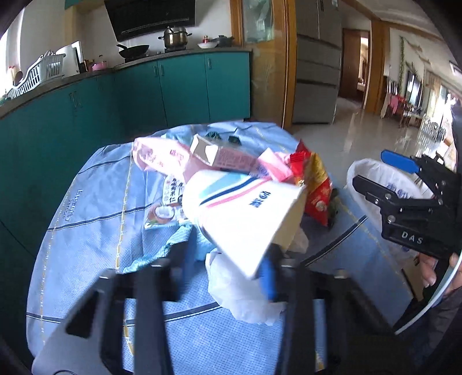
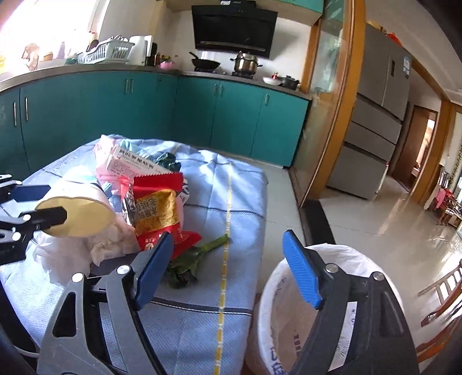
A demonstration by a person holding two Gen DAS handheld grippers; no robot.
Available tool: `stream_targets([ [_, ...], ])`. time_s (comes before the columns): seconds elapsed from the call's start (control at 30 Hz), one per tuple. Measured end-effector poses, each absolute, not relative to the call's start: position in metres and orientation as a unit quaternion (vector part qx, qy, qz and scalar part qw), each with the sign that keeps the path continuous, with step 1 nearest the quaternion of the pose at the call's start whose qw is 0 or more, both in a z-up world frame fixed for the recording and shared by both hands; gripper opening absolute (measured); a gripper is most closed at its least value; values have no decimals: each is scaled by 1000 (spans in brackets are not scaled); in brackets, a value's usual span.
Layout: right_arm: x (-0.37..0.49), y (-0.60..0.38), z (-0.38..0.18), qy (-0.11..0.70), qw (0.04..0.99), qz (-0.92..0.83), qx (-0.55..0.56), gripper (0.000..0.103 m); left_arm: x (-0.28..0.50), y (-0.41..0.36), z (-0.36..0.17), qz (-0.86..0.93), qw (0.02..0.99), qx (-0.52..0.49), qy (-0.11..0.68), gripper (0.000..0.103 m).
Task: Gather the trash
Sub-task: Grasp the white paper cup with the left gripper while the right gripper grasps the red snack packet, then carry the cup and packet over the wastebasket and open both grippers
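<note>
Paper cup (image 1: 245, 213), one; grippers, two

Bright daylight from the blown-out window (image 2: 34, 26); fisheye-bent edges, left view motion-blurred.

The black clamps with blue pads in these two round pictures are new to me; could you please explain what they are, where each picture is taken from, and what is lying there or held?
They are hand-held grippers. A person carries one in each hand, and a hand shows at the right edge of the left-wrist view. Each gripper has a wide-angle camera looking along its two fingers, so one picture comes from the left gripper and the other from the right gripper. Trash lies on the blue tablecloth: a red snack wrapper, a pink carton, crumpled white tissue and a green vegetable scrap. The left gripper seems to pinch a paper cup. The right gripper is open and empty, beside a bin lined with a white bag.
</note>
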State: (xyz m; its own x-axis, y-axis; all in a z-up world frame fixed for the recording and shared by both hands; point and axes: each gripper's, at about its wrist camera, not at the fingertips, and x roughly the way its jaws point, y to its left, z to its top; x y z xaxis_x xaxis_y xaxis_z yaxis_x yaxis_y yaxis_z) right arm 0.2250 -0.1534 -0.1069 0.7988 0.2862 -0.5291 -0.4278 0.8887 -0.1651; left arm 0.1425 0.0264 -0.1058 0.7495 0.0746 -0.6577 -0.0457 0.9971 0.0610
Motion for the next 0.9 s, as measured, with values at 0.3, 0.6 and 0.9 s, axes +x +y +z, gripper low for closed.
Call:
stream_targets([
  [0.3,248,-119,-116,280,915,260,-129,81,138,50,-106,65,937,-3,344,8],
  [0.6,274,-86,-136,309,897,285,-135,76,119,72,-85,88,949,-30,302,7],
  [0.9,254,-91,-127,299,890,323,-119,33,105,73,-67,99,958,-31,269,7],
])
